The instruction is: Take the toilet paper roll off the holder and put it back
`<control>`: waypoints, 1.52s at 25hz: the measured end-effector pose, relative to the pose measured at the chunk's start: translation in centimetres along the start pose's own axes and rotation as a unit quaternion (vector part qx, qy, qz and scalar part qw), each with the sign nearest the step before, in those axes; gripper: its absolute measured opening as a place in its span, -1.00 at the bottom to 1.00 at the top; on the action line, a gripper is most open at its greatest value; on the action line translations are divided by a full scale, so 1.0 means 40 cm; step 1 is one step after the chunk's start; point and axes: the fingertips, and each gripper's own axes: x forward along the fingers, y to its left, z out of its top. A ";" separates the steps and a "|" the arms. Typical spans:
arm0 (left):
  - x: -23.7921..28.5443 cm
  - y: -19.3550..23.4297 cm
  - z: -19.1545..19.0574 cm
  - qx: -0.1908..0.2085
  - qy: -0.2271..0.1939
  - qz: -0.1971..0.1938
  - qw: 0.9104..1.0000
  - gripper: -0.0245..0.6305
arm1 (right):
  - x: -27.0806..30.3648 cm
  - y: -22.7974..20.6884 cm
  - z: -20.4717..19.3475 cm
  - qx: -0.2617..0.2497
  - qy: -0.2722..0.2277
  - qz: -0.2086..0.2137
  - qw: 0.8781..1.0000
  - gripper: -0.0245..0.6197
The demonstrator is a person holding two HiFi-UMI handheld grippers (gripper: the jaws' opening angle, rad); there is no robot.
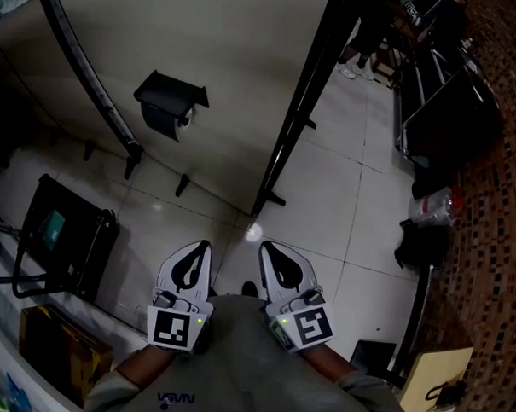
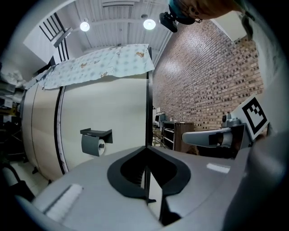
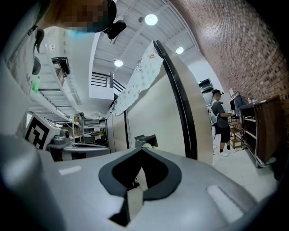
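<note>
A dark holder point(image 1: 170, 100) is fixed on the curved cream wall, with the toilet paper roll point(image 1: 184, 120) under its lid; only the roll's white end shows. The left gripper view shows the holder point(image 2: 95, 141) and roll point(image 2: 101, 146) at mid left, some way off. In the right gripper view the holder point(image 3: 146, 140) peeks out just above the jaws. My left gripper point(image 1: 201, 245) and right gripper point(image 1: 265, 246) are held side by side close to my body, well short of the holder. Both are shut with nothing between the jaws.
A black post point(image 1: 305, 105) runs down the wall's edge to the tiled floor. A black crate point(image 1: 67, 235) and a yellow box point(image 1: 59, 350) stand at the left. Dark shelving point(image 1: 441, 99) and bags point(image 1: 429, 209) line the brick wall on the right. A person point(image 3: 222, 122) stands far off.
</note>
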 end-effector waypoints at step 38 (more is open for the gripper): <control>-0.071 -0.070 -0.089 -0.010 0.007 0.066 0.998 -0.91 | -0.082 0.002 -0.100 0.002 0.047 0.060 0.997 -0.91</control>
